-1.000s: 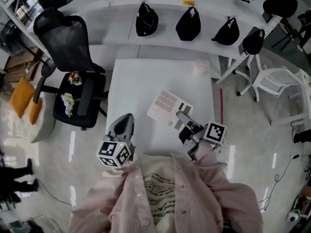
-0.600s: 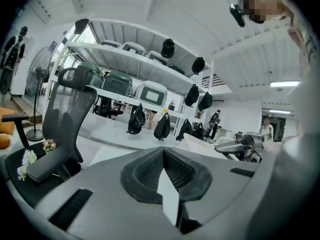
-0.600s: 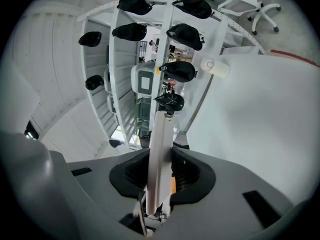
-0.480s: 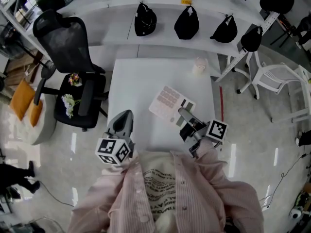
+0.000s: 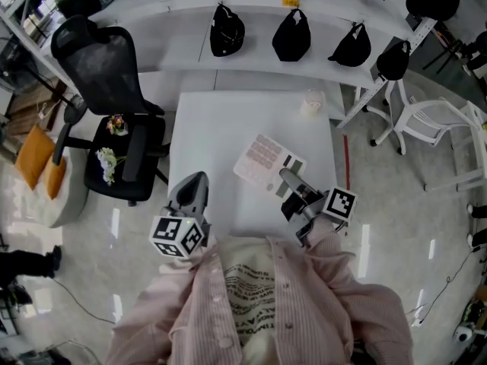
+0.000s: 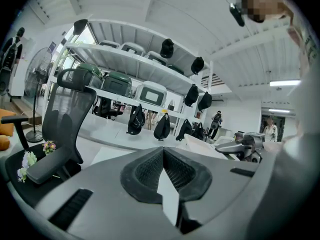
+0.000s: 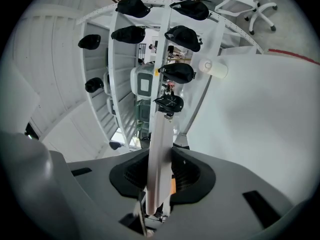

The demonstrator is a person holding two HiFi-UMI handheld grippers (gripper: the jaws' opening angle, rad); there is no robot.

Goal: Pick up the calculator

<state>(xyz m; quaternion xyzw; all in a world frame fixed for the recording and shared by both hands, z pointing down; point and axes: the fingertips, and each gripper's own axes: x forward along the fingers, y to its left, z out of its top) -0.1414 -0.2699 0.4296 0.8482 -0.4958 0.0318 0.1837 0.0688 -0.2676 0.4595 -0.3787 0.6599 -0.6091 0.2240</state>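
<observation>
White worktop (image 5: pixel 213 128): calculator (image 5: pixel 265 163) is toward its right edge, nearer the front, w/ R tongs (image 5: pixel 288 178) clamped on its near end, seen edge-on btwn the pads. L tongs (image 5: pixel 195 181) closed on nothing, by the front-left corner

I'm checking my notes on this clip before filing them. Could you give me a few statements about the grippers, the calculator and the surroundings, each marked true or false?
1. The right gripper is shut on the calculator. True.
2. The left gripper holds a cup. False: its jaws are together with nothing between them.
3. Black caps sit on the shelf beyond the table. True.
4. The seat of the office chair is bare. False: flowers lie on it.
</observation>
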